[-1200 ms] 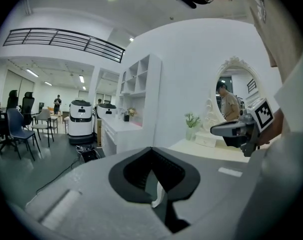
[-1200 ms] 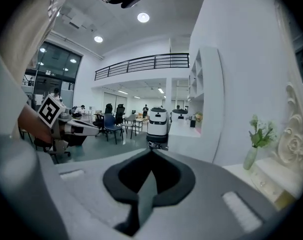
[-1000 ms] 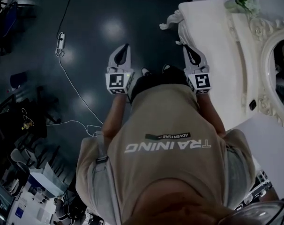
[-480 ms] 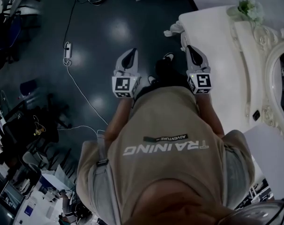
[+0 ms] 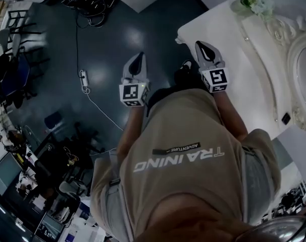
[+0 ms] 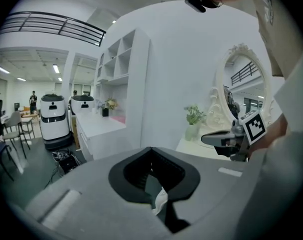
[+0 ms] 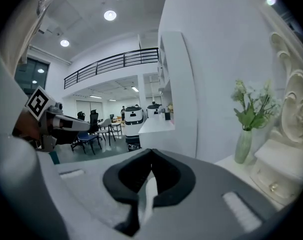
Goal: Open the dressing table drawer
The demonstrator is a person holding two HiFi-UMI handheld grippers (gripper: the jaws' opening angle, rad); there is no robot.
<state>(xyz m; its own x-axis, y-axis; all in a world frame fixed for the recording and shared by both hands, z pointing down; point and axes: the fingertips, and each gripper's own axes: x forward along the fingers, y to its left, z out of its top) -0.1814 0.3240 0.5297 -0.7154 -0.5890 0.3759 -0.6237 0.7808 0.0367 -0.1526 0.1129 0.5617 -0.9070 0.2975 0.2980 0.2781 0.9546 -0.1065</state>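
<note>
1. The white dressing desk fills the head view's upper right.
2. The right claw, clenched and empty, hovers at its edge.
3. The left claw, clenched and empty, hangs over the floor.
4. A small knobbed drawer sits shut on the desk.

The dressing table and its mirror are cut off by the head view's right edge.

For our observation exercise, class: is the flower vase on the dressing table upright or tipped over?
Upright. In the right gripper view the vase stands on its base on the dressing table, stems rising straight up.
</note>
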